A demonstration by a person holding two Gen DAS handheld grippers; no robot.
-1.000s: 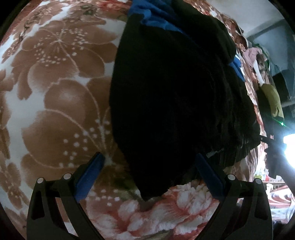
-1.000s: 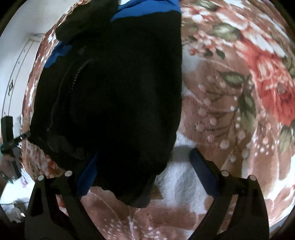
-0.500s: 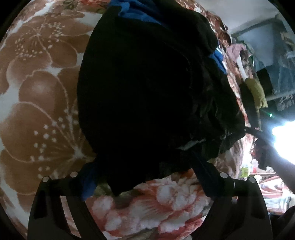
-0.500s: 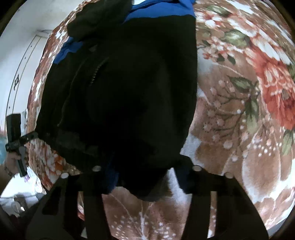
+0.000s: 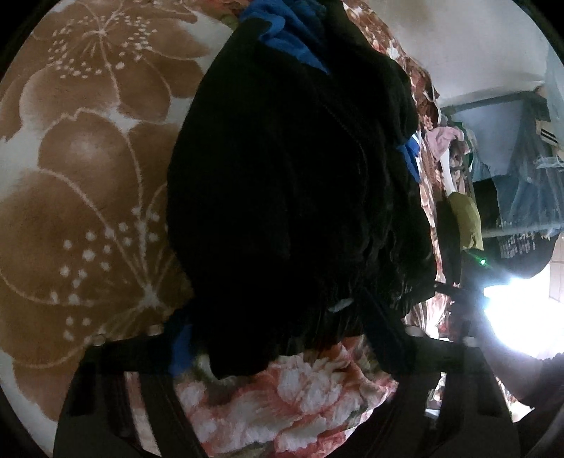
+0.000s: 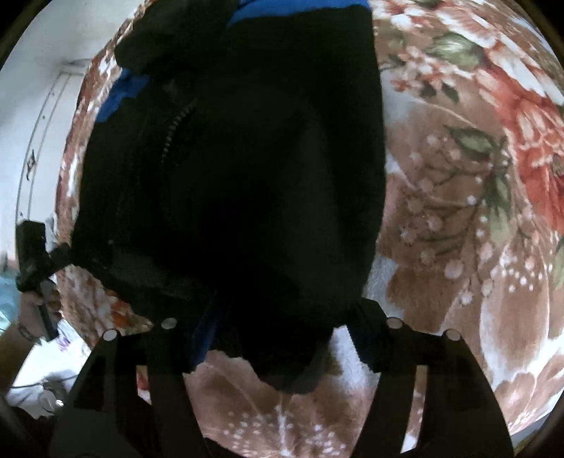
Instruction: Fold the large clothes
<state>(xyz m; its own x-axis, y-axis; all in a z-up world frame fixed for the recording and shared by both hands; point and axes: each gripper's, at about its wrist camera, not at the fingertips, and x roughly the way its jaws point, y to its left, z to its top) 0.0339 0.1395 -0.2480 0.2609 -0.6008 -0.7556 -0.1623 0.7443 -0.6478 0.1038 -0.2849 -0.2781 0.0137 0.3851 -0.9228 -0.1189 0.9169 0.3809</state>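
A large black jacket [image 5: 289, 197] with blue trim [image 5: 289, 31] lies on a floral blanket [image 5: 88, 197]. It also shows in the right wrist view [image 6: 246, 183], with a zipper [image 6: 176, 123] on its left part. My left gripper [image 5: 282, 338] has its blue-padded fingers [image 5: 181, 347] on either side of the jacket's near corner, still apart. My right gripper [image 6: 282, 338] straddles the other near corner the same way, fingers [image 6: 363, 338] narrowed but with cloth bunched between them. The fingertips are partly hidden under the dark cloth.
The blanket [image 6: 458, 211] spreads around the jacket, brown flowers on the left, red on the right. Hanging clothes [image 5: 511, 183] and a bright light [image 5: 521, 303] are at the far right. The other hand-held gripper [image 6: 33, 260] shows at the left edge.
Both grippers have moved forward over the jacket's near corners and their fingers have closed in around the cloth. The jacket edge now bunches between the fingers.
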